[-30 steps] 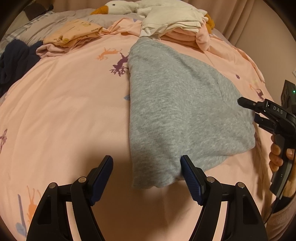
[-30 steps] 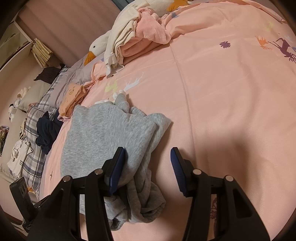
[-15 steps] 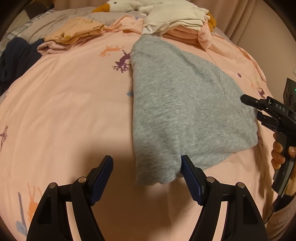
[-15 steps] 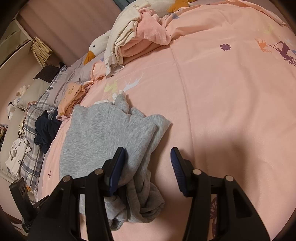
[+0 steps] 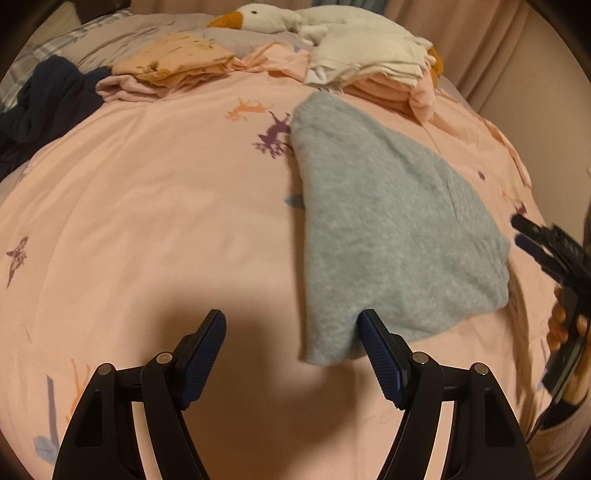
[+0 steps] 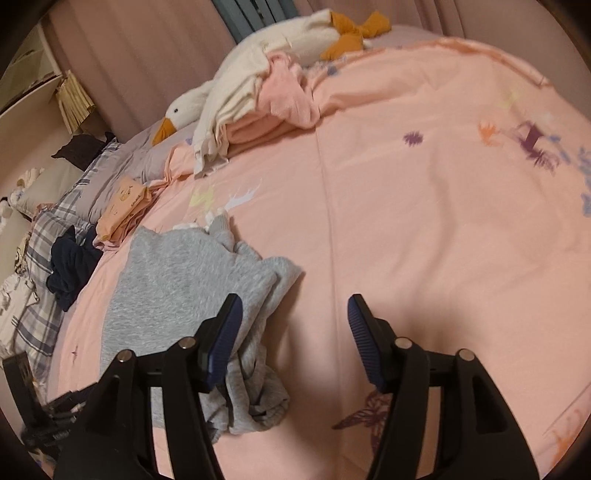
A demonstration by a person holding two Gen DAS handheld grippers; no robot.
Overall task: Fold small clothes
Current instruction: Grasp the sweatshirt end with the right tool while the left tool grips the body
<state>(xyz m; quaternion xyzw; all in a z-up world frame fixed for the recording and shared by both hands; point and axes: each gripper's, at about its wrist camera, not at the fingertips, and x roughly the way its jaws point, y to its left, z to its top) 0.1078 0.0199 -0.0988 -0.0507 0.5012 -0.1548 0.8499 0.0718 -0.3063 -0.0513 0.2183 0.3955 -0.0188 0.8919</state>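
We see a folded grey knitted garment (image 5: 388, 236) lying on the pink printed bedspread (image 5: 155, 206), its flat panel spreading from 12 o'clock down toward 4 o'clock in the left wrist view, with one narrow corner reaching down between our left fingers. Our left gripper (image 5: 291, 354) hangs over that corner with its jaws spread wide and empty: the right blue pad (image 5: 380, 362) sits just beside the grey edge and the left pad stands well apart over bare bedspread. In the right wrist view the same grey garment (image 6: 177, 288) lies at 9 o'clock, its bunched, crumpled end at about 7 o'clock beneath the left finger (image 6: 221, 339) of our right gripper (image 6: 295, 339). The right jaws have just been opening; only bare pink bedspread and the garment's edge show in the gap, and the pads press on nothing. From the left view the right gripper appears at 3 o'clock, blurred, with a hand (image 5: 565, 325) around its handle. At 12 o'clock lie a white plush goose with an orange beak (image 5: 273, 18) and a stack of folded white and pink clothes (image 5: 373, 74); at 11 o'clock a folded peach printed garment (image 5: 173, 62); at 10 o'clock a crumpled dark navy garment (image 5: 44, 107).
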